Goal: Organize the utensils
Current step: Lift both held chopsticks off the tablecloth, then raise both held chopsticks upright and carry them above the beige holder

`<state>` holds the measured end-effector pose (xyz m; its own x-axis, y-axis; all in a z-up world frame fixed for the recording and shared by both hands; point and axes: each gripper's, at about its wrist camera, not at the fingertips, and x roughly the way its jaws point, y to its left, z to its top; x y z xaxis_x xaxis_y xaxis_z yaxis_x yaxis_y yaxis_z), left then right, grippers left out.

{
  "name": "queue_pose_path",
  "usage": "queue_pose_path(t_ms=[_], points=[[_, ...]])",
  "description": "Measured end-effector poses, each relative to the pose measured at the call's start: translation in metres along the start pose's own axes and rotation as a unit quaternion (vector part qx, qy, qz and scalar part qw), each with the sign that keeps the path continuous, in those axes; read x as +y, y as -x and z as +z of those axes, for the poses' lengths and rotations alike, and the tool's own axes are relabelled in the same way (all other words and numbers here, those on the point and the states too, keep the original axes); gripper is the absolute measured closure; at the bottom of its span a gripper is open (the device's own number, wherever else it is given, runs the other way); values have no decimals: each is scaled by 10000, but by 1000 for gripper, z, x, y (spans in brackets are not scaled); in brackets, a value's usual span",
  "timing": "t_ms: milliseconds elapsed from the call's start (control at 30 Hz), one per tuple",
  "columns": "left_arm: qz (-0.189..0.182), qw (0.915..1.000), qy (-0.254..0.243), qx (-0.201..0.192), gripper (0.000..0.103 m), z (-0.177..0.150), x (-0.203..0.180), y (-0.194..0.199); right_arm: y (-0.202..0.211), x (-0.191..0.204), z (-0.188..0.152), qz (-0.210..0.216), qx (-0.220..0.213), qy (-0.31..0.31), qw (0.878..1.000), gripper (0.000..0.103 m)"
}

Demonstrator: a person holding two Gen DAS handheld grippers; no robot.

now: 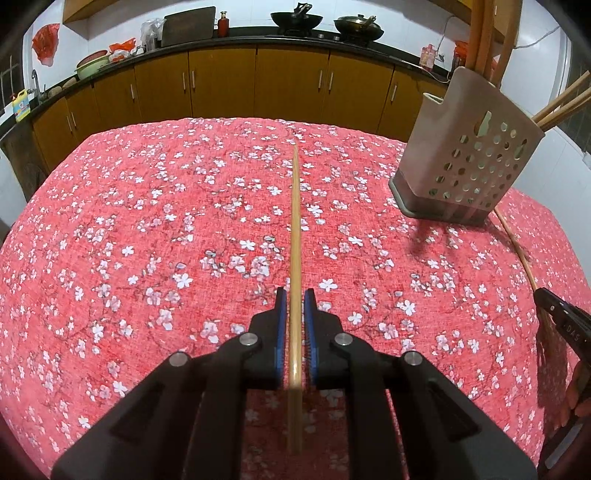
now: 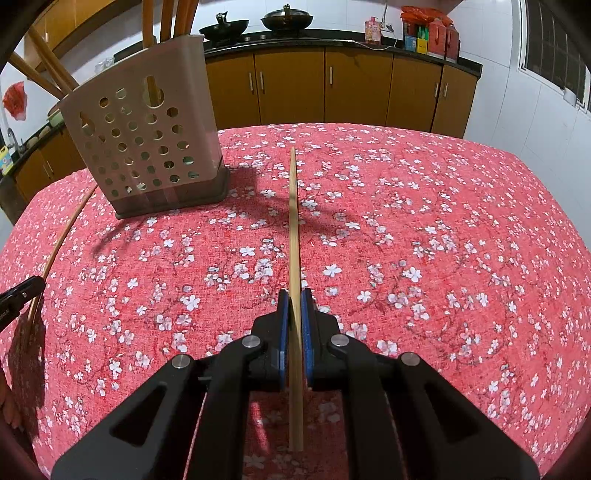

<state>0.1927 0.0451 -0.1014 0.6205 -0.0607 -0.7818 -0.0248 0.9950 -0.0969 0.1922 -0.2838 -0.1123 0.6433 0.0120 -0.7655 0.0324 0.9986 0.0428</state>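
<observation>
My left gripper (image 1: 295, 295) is shut on a wooden chopstick (image 1: 295, 221) that points forward over the red floral tablecloth (image 1: 147, 240). My right gripper (image 2: 294, 295) is shut on a second wooden chopstick (image 2: 293, 221), also pointing forward. A beige perforated utensil holder (image 1: 469, 158) stands at the right in the left wrist view and at the left in the right wrist view (image 2: 147, 136), with several wooden utensils standing in it. Each gripper's chopstick also shows at the edge of the other view (image 1: 517, 247) (image 2: 59, 243).
Yellow-brown kitchen cabinets (image 1: 258, 85) under a dark counter run behind the table. Two woks (image 1: 295, 20) sit on the stove. A window (image 2: 554, 55) is on the right wall. Bottles and packets stand on the counter (image 2: 428, 37).
</observation>
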Motion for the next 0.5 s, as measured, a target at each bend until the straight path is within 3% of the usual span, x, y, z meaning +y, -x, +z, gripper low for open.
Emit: queue_pose_path(t_ms=[500], points=[[57,9999,-147,30,93,-10,-6,10,7,-7,-7,136,-3,-95,9999,95]])
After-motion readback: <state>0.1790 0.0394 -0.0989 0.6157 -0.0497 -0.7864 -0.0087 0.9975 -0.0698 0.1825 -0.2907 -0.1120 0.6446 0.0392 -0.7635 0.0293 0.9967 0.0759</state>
